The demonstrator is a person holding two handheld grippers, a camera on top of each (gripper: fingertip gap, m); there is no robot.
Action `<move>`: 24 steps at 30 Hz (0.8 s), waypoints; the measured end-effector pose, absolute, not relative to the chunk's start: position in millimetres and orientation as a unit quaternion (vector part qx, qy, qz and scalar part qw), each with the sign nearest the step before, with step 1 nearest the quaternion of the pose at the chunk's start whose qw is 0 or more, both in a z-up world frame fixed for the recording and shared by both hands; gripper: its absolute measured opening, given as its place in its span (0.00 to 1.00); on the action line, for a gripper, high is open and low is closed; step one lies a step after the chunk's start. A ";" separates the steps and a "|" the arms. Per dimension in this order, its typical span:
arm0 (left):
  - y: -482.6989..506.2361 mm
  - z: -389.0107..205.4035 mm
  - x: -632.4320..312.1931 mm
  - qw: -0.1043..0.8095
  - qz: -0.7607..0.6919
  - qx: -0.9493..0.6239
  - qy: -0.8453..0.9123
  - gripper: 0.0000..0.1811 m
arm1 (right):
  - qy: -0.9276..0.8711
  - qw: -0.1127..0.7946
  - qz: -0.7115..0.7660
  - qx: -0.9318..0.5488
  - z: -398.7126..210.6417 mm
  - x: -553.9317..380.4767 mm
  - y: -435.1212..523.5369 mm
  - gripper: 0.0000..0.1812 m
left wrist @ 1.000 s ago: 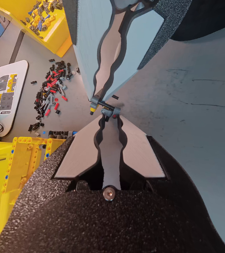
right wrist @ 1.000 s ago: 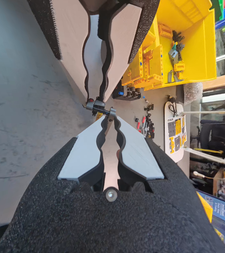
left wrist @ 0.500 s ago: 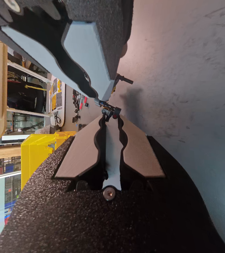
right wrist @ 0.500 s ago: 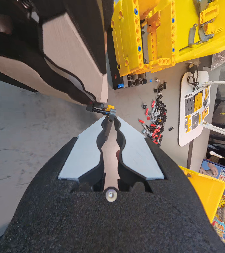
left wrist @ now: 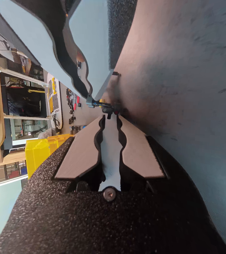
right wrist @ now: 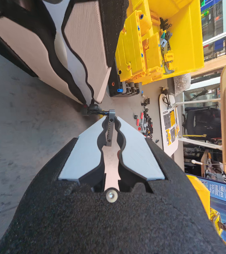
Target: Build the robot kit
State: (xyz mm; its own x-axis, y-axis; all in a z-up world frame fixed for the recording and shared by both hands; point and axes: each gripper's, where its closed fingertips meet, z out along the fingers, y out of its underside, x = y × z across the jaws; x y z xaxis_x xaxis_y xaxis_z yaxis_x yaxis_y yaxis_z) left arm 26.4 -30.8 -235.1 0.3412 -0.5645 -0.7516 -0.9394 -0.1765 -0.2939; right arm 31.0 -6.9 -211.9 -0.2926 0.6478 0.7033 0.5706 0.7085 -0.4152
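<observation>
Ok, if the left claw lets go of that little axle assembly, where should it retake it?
Probably the grey connector at the axle's end, where the left claw pinches now, coming in crosswise to the axle. The right claw is shut on the grey beam. The bare black axle between them is thin and round, so it would likely spin.

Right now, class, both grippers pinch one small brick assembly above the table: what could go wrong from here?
1. The right gripper clamps only the grey beam, and the left gripper only the far end, so the thin black axle between them could pull apart or bend.
2. A dropped piece might get lost among the loose pins on the grey table.
</observation>
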 end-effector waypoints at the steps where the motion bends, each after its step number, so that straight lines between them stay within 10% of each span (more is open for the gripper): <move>1: -32.6 -234.7 26.6 0.383 0.231 -0.731 0.516 0.09 | -0.800 0.466 0.046 -0.376 -210.8 32.8 -7.3 0.04; 11: -48.1 -218.4 40.2 0.408 -0.165 -0.828 0.348 0.17 | -0.778 0.508 0.062 -0.363 -206.2 48.6 -4.5 0.04; 24: -30.6 -200.0 42.2 0.432 -0.167 -0.829 0.314 0.08 | -0.740 0.542 0.077 -0.391 -192.0 52.3 9.7 0.04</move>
State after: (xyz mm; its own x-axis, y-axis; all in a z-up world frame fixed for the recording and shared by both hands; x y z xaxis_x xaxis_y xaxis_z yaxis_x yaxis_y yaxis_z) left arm 42.2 -30.6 -200.0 0.7474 -0.6644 0.0057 -0.3765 -0.4305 -0.8203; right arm 52.3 9.7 -192.0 -0.1058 0.6624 0.7417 0.4954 0.6818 -0.5382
